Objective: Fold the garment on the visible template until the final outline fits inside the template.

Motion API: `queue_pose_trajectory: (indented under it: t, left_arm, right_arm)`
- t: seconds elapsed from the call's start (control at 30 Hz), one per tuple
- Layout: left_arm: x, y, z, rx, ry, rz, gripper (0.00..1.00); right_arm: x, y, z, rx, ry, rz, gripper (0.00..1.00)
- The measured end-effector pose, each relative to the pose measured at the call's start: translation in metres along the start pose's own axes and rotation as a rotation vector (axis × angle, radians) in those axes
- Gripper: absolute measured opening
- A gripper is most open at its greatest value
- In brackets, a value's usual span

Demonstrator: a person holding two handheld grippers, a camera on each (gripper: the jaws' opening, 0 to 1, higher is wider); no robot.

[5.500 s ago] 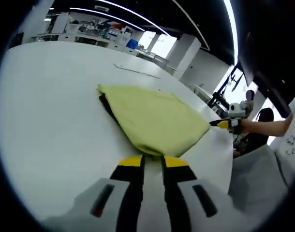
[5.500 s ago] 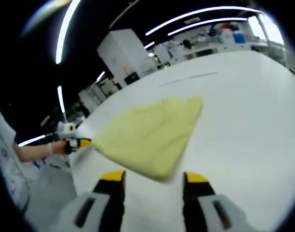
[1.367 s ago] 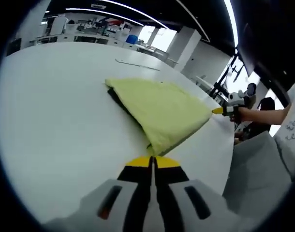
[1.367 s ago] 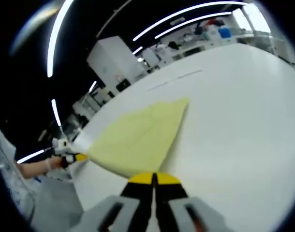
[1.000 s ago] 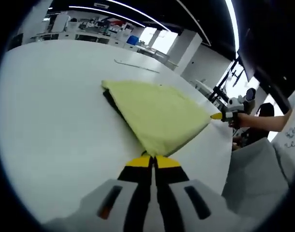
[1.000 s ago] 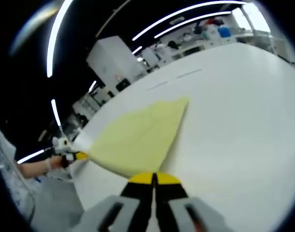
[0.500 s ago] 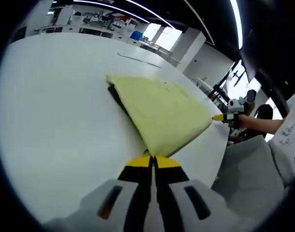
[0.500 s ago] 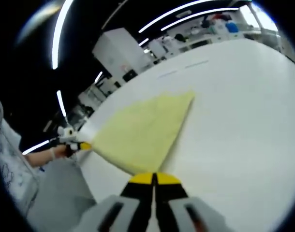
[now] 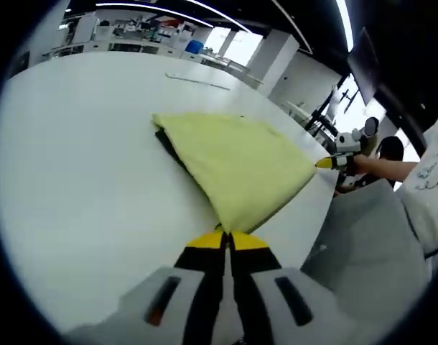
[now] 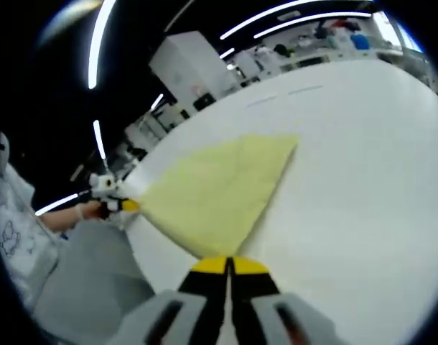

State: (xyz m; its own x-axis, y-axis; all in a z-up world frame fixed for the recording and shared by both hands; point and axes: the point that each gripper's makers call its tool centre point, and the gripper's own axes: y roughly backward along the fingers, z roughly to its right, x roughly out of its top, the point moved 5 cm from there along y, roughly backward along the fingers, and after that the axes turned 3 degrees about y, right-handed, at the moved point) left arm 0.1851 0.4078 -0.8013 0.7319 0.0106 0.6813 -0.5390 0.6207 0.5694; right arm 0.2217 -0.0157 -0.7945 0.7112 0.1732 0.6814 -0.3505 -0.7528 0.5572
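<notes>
My left gripper (image 9: 228, 236) has its jaws pressed together on the near corner of the yellow garment (image 9: 237, 165), and my right gripper (image 10: 228, 263) is likewise clamped shut on its own corner of the same cloth. Five and a half seconds back both sets of jaws stood apart just short of the fabric edge; they have since closed and I have held both pinches through the last second and a half. The garment lies folded on the white counter (image 9: 75, 172), stretched between my two grips, with a dark strip showing under its far left edge in the left gripper view. In the last half second the views have only tilted slightly, so I read that as my hands shifting, not the cloth. I judge I now have both corners secured for the next fold. I cannot make out the template outline
</notes>
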Motion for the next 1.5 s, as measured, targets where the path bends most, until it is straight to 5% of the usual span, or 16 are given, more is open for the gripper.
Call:
queue_pose_trajectory:
  t: [0.13, 0.23, 0.33, 0.4, 0.57, 0.67, 0.7, 0.87, 1.5]
  left_arm:
    - [0.019, 0.011, 0.007, 0.028, -0.019, 0.091, 0.22]
    - [0.03, 0.015, 0.014, 0.087, -0.059, 0.149, 0.53]
    - [0.037, 0.016, 0.024, 0.131, -0.081, 0.209, 0.95]
    - [0.037, 0.02, 0.026, 0.15, -0.081, 0.213, 0.97]
    - [0.028, 0.021, 0.029, 0.172, -0.064, 0.244, 0.99]
    - [0.025, 0.024, 0.02, 0.232, -0.151, 0.179, 0.99]
    - [0.026, 0.021, 0.026, 0.204, -0.21, 0.169, 0.99]
    - [0.018, 0.016, 0.025, 0.185, -0.196, 0.134, 0.99]
    - [0.021, 0.015, 0.038, 0.167, -0.189, 0.154, 0.99]
  right_arm:
    - [0.009, 0.013, -0.006, -0.027, 0.047, 0.029, 0.18]
    - [0.019, 0.025, -0.01, -0.081, 0.123, 0.091, 0.5]
    - [0.023, 0.034, -0.01, -0.148, 0.172, 0.126, 0.84]
    - [0.024, 0.037, -0.011, -0.192, 0.182, 0.138, 1.0]
    - [0.019, 0.036, -0.015, -0.199, 0.175, 0.144, 1.0]
    - [0.017, 0.032, -0.013, -0.197, 0.174, 0.153, 1.0]
    - [0.017, 0.031, -0.013, -0.194, 0.169, 0.156, 1.0]
    - [0.013, 0.022, -0.013, -0.176, 0.159, 0.159, 1.0]
    - [-0.004, 0.027, -0.017, -0.191, 0.107, 0.194, 1.0]
